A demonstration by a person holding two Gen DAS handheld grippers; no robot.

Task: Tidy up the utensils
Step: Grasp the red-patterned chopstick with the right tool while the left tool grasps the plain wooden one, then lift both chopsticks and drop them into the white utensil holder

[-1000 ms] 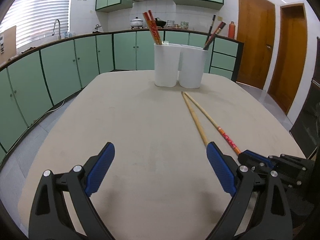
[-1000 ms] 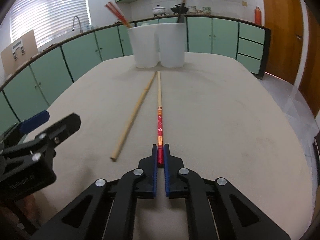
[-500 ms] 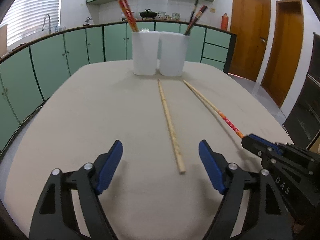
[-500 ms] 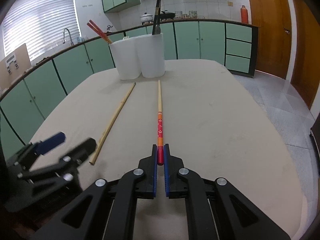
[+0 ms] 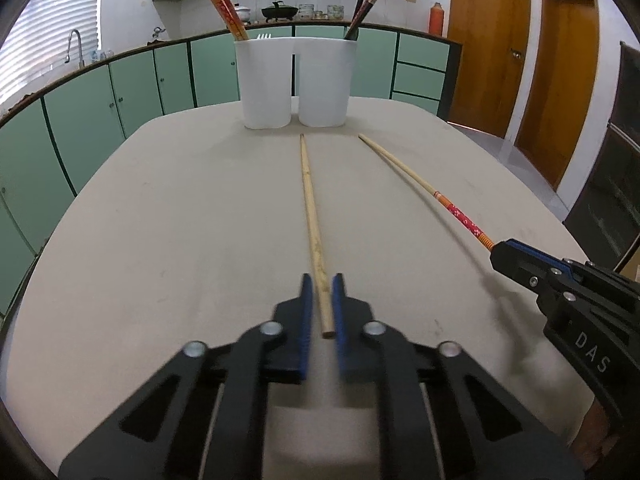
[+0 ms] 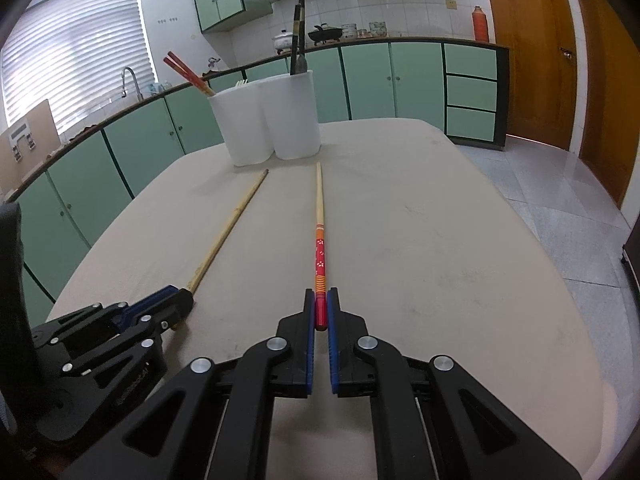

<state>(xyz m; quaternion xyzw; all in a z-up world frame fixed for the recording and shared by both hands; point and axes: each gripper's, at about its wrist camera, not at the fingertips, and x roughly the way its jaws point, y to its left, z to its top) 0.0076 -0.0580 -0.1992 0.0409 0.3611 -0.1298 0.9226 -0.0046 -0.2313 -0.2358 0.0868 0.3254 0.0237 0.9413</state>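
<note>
A plain bamboo chopstick (image 5: 311, 216) lies on the table, pointing at a white twin utensil holder (image 5: 294, 82). My left gripper (image 5: 322, 284) has closed around its near end, with a thin gap showing on each side. My right gripper (image 6: 321, 300) is shut on the red end of a red-and-orange patterned chopstick (image 6: 319, 236). That chopstick (image 5: 420, 184) and the right gripper (image 5: 560, 280) also show in the left wrist view. The plain chopstick (image 6: 228, 228) and the left gripper (image 6: 120, 328) show in the right wrist view. The holder (image 6: 266, 118) carries red chopsticks (image 5: 224, 6) on the left and dark ones (image 5: 366, 2) on the right.
The beige table (image 5: 180, 220) has rounded edges with floor beyond on the right (image 6: 560, 200). Green cabinets (image 5: 100, 92) run along the back and left. Wooden doors (image 5: 492, 48) stand at the right.
My left gripper moved right over the plain chopstick's near end and closed from wide open to around it. My right gripper kept its hold on the red chopstick.
</note>
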